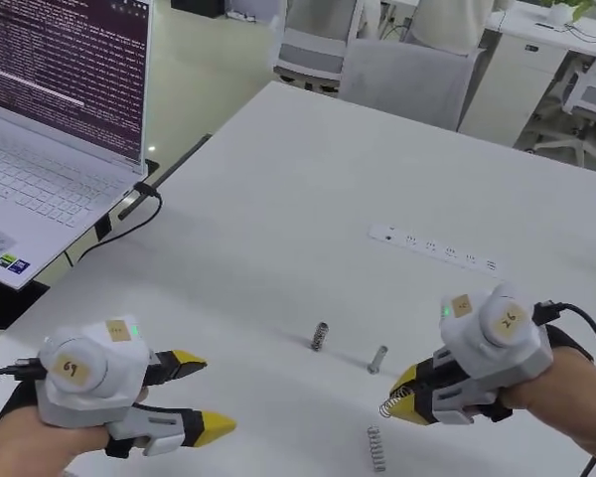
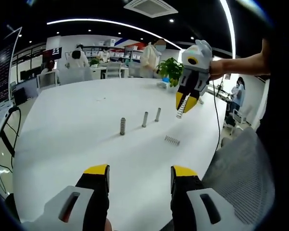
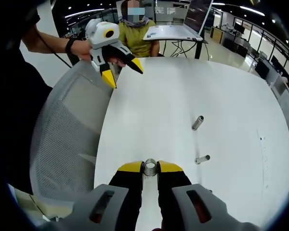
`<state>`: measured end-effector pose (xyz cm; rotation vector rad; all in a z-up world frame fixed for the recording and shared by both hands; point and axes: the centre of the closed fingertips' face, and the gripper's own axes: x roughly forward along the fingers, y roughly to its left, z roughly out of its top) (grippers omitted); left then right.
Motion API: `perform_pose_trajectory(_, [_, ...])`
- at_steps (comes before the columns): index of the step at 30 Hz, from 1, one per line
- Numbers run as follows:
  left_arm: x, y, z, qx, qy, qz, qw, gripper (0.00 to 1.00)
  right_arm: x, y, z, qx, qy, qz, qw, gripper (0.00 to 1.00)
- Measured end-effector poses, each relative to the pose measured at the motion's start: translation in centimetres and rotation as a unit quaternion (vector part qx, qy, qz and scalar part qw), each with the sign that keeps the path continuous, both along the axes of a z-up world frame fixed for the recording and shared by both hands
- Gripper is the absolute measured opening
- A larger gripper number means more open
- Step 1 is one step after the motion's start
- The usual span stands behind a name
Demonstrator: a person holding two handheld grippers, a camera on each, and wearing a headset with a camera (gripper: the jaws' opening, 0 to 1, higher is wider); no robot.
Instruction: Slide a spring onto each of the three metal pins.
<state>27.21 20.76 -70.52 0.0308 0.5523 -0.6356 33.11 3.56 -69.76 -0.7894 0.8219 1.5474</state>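
Matt table (image 1: 278, 199) — shiny metal pins (image 1: 377, 359)

Half the spring (image 1: 390, 403) inside right tool (image 1: 404, 397)

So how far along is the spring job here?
Done: the first pin wears a spring. In hand: the right gripper is shut on a second spring, held above the table. Left: the middle pin and the end pin are bare, and a loose spring lies nearby for one of them. The left gripper is open and empty.
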Motion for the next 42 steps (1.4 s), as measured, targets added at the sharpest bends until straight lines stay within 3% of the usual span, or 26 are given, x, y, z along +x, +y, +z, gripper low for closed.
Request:
perform_pose_trajectory(21, [0.5, 0.7, 0.3, -0.01, 0.0, 0.026, 0.9996, 0.45, 4.9, 1.2, -1.1, -0.021, -0.015, -0.002, 0.9997, 0.08])
perform_pose_trajectory(30, [0.6, 1.1, 0.4, -0.014, -0.001, 0.038, 0.9992, 0.45, 7.7, 1.4, -2.0, -0.031, -0.021, -0.01, 0.9992, 0.08])
perform_pose_trajectory(42, [0.7, 1.5, 0.2, -0.023, 0.004, 0.051, 0.9984, 0.45, 10.0, 1.1, -3.3, -0.046, -0.031, -0.018, 0.9983, 0.08])
